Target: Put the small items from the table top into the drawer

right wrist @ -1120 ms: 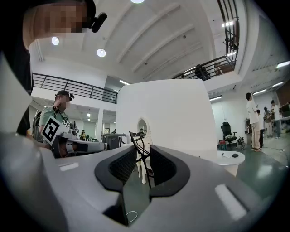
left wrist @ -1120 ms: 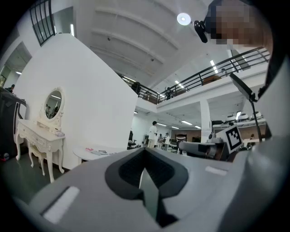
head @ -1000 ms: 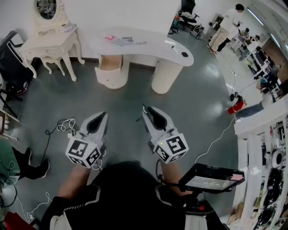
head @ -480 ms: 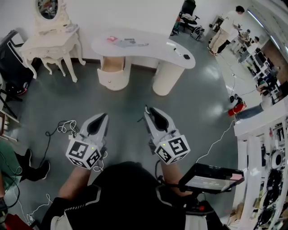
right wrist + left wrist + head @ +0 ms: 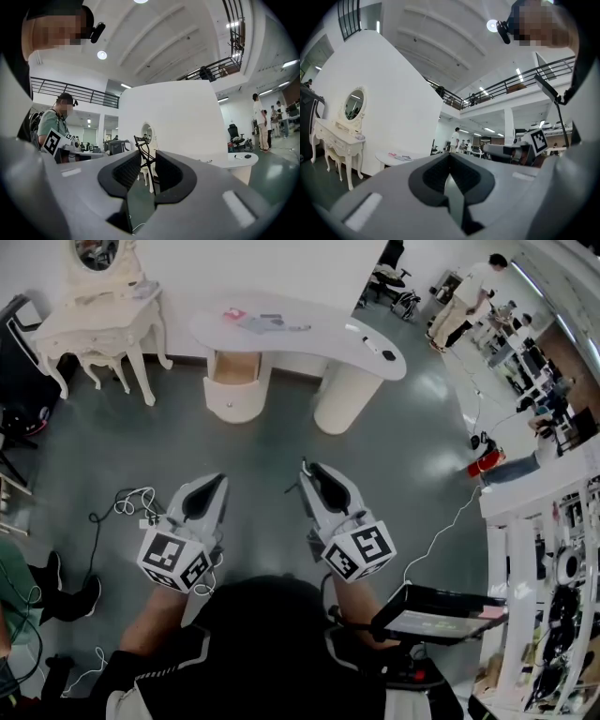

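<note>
A white curved table (image 5: 309,334) stands across the grey floor, well ahead of me. On it lie a pink item (image 5: 232,315), flat grey items (image 5: 267,324) and a small black item (image 5: 385,354). Under its left end a drawer (image 5: 230,371) stands open. My left gripper (image 5: 216,479) is held low in front of my body, its jaws (image 5: 449,157) shut with nothing in them. Beside it, my right gripper (image 5: 305,468) holds a thin black wire item (image 5: 144,157) that sticks up between its nearly shut jaws. Both grippers are far from the table.
A cream dressing table with an oval mirror (image 5: 98,320) stands at the far left. Cables (image 5: 131,502) lie on the floor by my left gripper. A seated person's legs (image 5: 56,587) are at the left edge. People (image 5: 469,296) and shelves (image 5: 553,568) fill the right side.
The view has drifted slightly, so the dressing table sits nearer the top left corner. Both grippers keep the same pose, and the wire item stays in the right one.
</note>
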Tool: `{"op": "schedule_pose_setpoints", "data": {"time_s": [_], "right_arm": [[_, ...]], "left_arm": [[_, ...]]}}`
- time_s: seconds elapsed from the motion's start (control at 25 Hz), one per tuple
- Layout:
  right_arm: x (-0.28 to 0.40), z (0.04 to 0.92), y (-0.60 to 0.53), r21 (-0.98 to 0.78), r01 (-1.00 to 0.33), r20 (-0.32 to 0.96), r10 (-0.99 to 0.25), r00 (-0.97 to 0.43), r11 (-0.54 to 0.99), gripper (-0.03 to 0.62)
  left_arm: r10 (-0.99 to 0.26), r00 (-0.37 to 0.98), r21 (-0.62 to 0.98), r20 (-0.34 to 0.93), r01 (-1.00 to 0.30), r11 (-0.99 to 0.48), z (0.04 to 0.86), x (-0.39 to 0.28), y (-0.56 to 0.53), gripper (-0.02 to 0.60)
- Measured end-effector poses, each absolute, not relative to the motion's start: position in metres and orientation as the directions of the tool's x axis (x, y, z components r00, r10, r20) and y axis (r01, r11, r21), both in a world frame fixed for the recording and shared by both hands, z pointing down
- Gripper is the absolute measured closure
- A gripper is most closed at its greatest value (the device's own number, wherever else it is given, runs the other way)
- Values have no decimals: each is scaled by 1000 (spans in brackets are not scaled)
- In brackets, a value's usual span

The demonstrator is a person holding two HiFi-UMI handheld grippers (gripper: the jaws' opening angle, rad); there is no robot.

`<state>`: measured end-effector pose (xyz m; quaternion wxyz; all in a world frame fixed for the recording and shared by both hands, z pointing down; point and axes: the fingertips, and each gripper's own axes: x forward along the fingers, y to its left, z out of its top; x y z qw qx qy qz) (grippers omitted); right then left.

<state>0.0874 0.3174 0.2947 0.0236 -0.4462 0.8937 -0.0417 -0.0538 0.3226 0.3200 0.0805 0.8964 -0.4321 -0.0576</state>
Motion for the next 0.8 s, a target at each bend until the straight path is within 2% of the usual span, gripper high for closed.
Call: {"op": "schedule_pose_setpoints", "data": {"time_s": [0.32, 0.8], "right_arm": [[83, 308, 312, -105, -800, 29, -802, -596, 591, 497], [114, 306, 229, -123, -737, -32, -745, -667, 665, 497]], "left_arm": [[-761, 649, 209, -27, -740, -639, 329, -50, 315, 581], [-816, 578, 146, 24, -810, -569, 322, -22, 246, 580]]}}
